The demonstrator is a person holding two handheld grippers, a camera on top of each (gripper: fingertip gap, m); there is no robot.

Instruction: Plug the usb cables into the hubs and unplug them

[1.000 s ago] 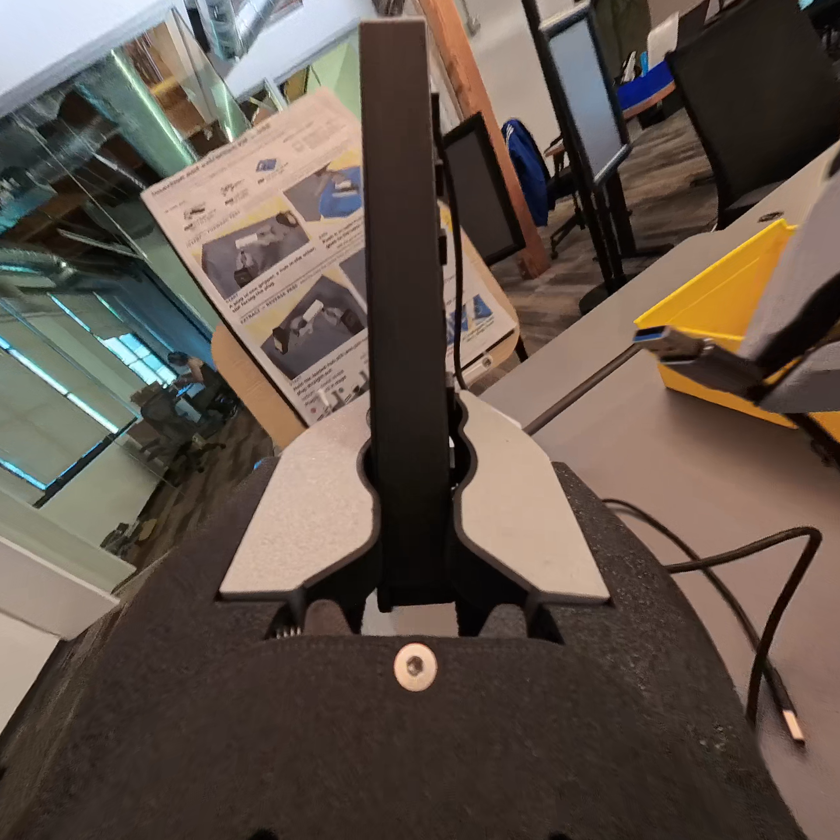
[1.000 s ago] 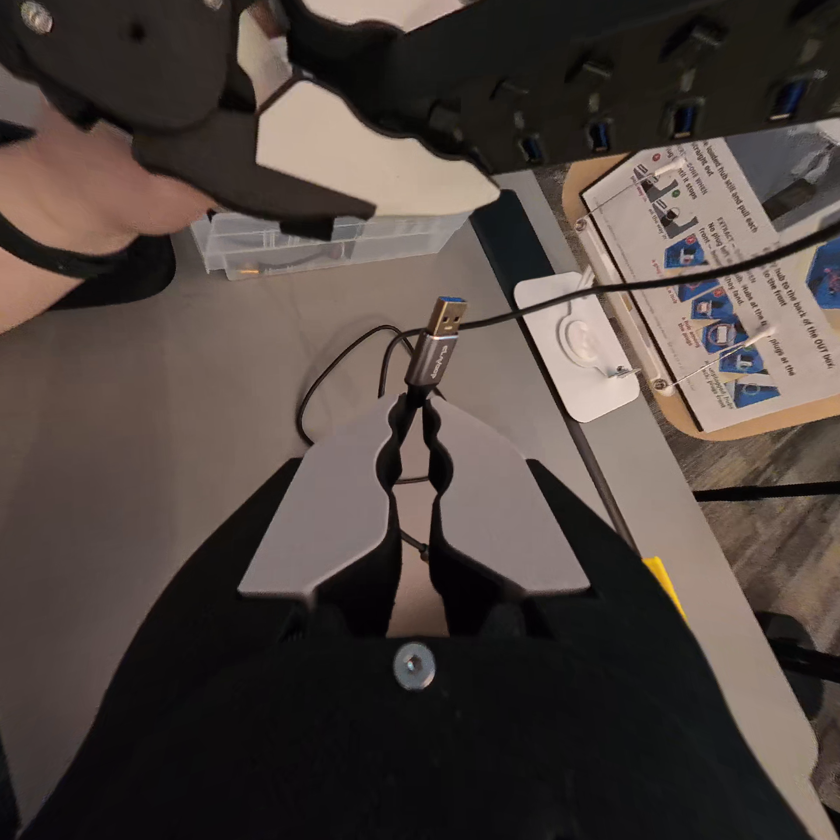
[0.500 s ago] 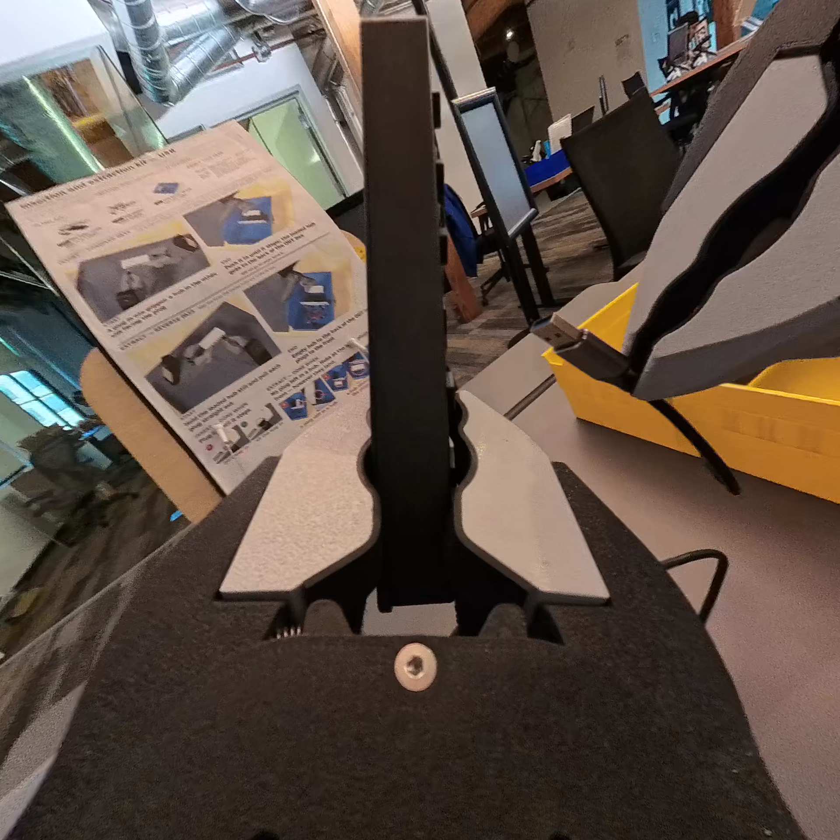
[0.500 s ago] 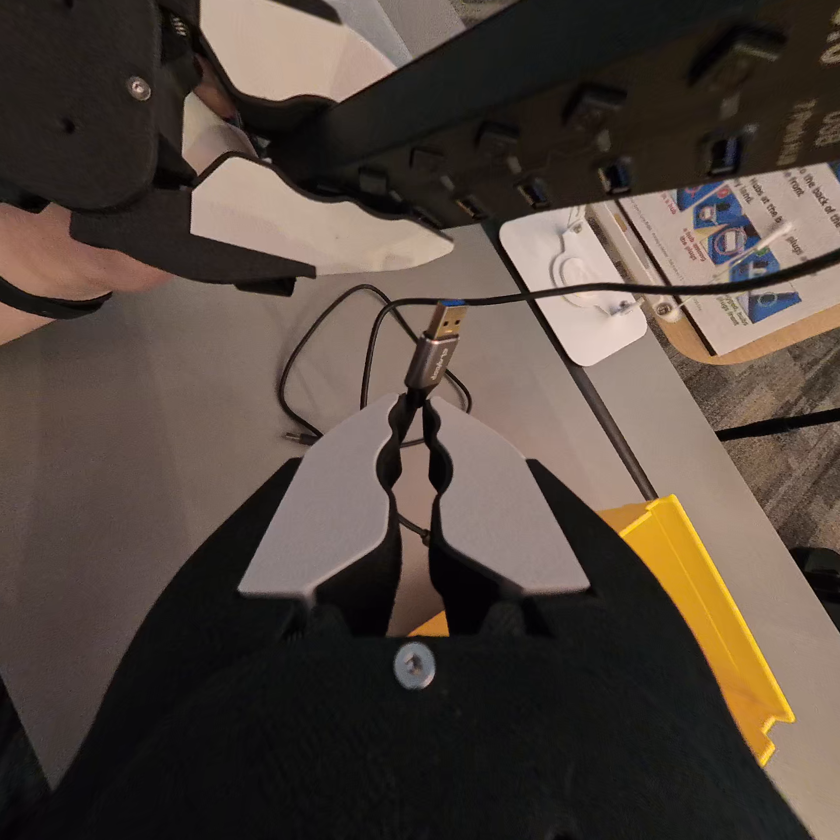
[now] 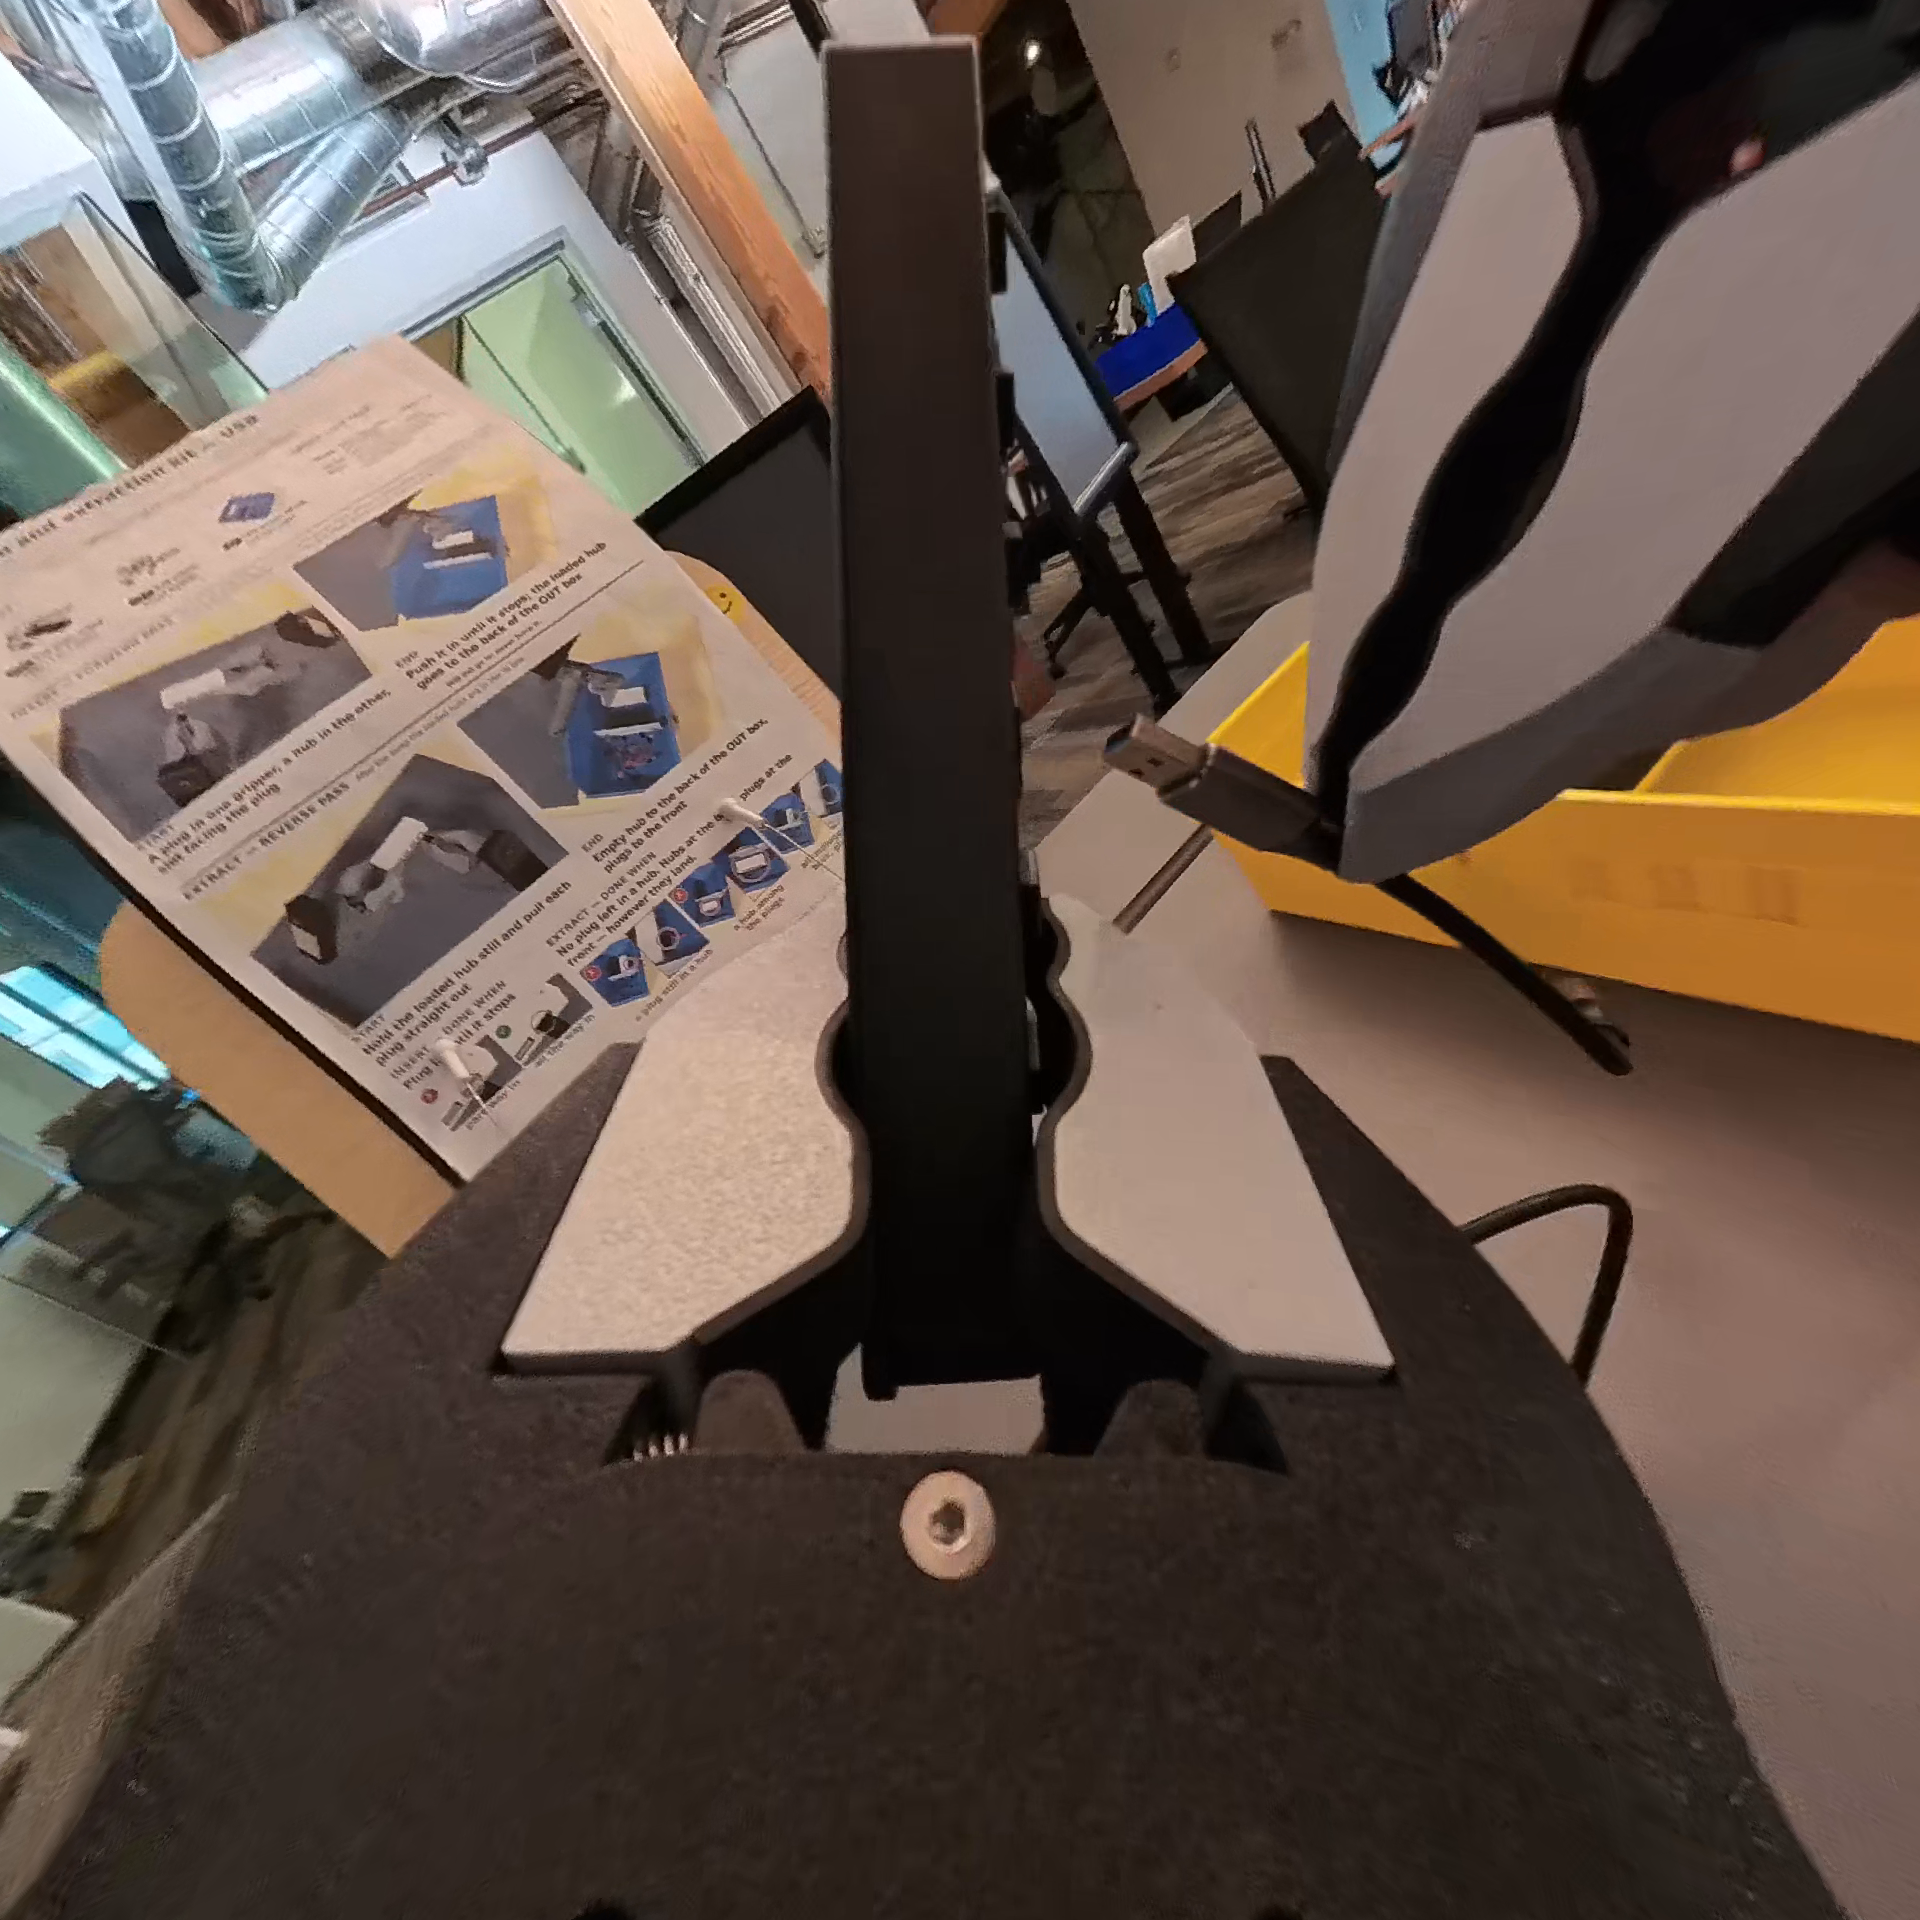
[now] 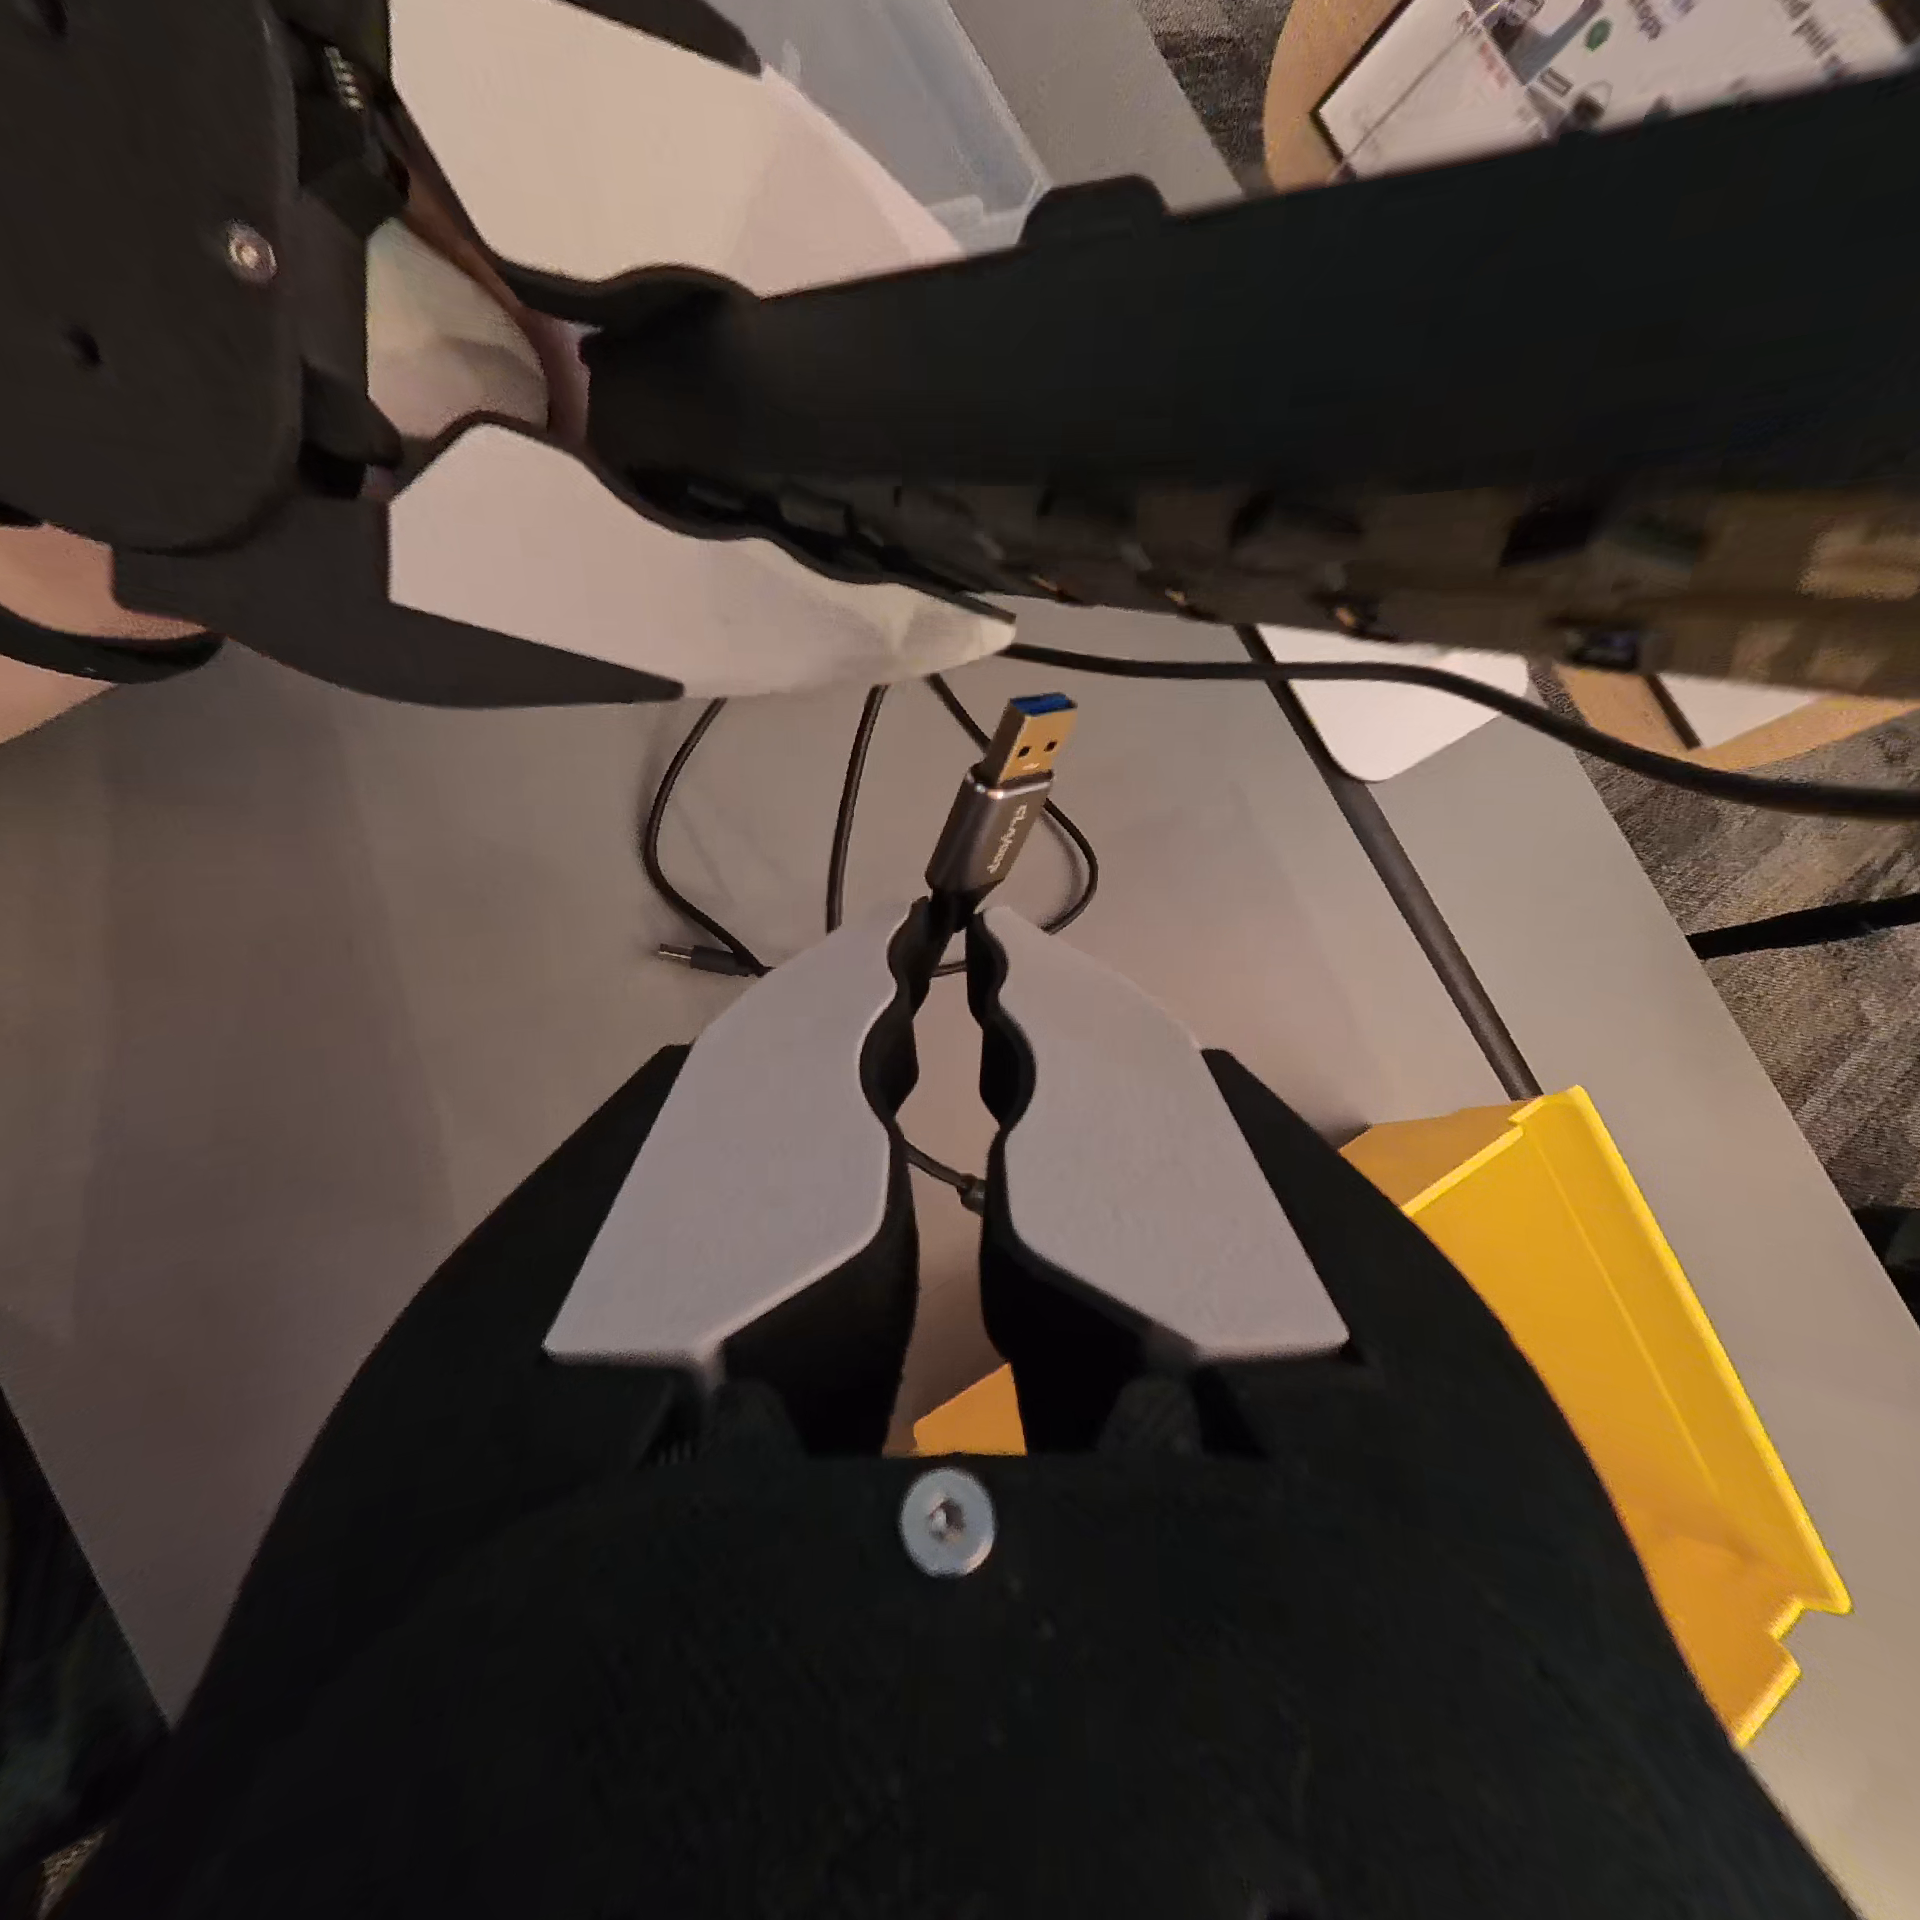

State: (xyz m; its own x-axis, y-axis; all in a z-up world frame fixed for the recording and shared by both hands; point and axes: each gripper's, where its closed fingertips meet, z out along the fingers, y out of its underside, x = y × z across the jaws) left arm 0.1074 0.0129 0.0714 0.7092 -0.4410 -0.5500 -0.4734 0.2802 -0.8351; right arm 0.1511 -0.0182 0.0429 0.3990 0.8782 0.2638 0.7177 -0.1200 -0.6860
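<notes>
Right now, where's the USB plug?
Held in the right gripper, the USB plug sticks out past its fingertips, just below the black hub; not inserted.

Left tongs (image 5: 940, 997) clamp the upright black hub (image 5: 914, 644); at two o'clock, right tongs (image 5: 1340, 821) pinch a USB plug (image 5: 1205, 779).

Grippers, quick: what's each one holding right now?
Left gripper: shut on the black hub, which stands up between its fingers.
Right gripper: shut on the USB cable just behind its plug, not yet inserted.
</notes>
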